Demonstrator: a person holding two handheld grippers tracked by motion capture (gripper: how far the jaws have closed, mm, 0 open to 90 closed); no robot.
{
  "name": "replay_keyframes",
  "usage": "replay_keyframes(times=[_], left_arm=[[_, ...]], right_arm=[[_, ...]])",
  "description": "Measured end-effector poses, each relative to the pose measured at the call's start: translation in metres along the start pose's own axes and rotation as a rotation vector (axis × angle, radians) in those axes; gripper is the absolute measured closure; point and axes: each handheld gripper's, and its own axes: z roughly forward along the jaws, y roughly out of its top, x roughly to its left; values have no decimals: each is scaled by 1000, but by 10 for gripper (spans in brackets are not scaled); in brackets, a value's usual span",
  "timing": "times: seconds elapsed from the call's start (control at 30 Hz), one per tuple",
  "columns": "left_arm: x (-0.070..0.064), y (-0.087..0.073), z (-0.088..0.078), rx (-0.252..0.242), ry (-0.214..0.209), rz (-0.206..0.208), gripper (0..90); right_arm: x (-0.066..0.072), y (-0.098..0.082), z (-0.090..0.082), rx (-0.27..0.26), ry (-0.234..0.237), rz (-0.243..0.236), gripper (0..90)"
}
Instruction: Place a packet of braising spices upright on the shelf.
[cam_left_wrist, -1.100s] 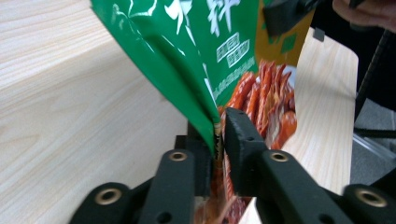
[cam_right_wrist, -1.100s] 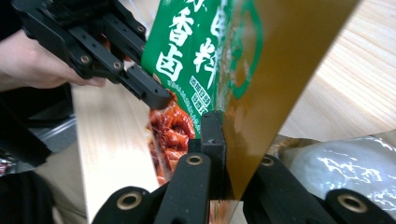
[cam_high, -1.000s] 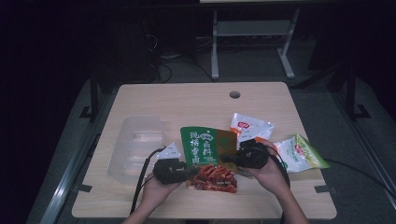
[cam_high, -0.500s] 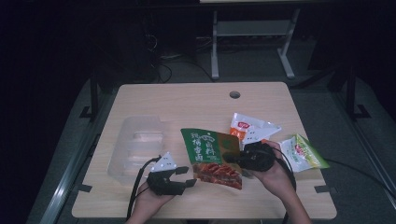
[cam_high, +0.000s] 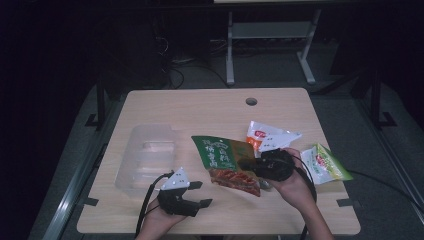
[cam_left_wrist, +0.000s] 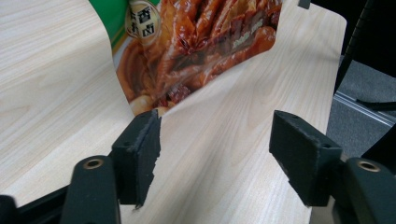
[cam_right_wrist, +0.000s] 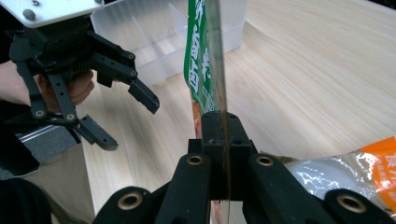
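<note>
A green snack packet (cam_high: 225, 160) with a red food picture hangs edge-on from my right gripper (cam_high: 251, 165), which is shut on its right edge. In the right gripper view both jaws (cam_right_wrist: 219, 130) pinch the packet (cam_right_wrist: 203, 60) upright. My left gripper (cam_high: 200, 194) sits near the table's front edge, left of the packet. Its jaws have just been opening and hold nothing. In the left gripper view the packet's lower corner (cam_left_wrist: 196, 51) hangs just beyond the wide-apart jaws (cam_left_wrist: 219, 158). The left gripper (cam_right_wrist: 128, 122) also appears open in the right gripper view.
A clear plastic compartment tray (cam_high: 150, 155) lies at the left of the wooden table (cam_high: 200, 110). A white-and-orange packet (cam_high: 260, 135) and a green-and-white packet (cam_high: 327, 165) lie at the right. A cable hole (cam_high: 251, 101) is at the back.
The left gripper let go of the packet, opened its jaws and drew back to the left, toward the front edge. The right gripper keeps the packet and has risen slightly.
</note>
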Motion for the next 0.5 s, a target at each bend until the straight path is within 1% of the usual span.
replay_keyframes(times=[0.03, 0.23, 0.37, 0.4, 0.5], left_arm=[[0, 0, 0, -2, -2, -2, 320], [1, -1, -1, -8, -13, -15, 281], [1, -1, 0, -11, -18, -16, 271], [0, -1, 0, -15, -18, -21, 271], [0, -1, 0, -9, -15, -18, 271]], right_arm=[[0, 1, 0, -1, -5, -4, 894], [-1, 7, 2, 3, -10, 4, 894], [1, 10, 4, 5, -10, -4, 894], [2, 10, 5, 7, -11, 1, 894], [1, 9, 5, 0, -14, 0, 894]])
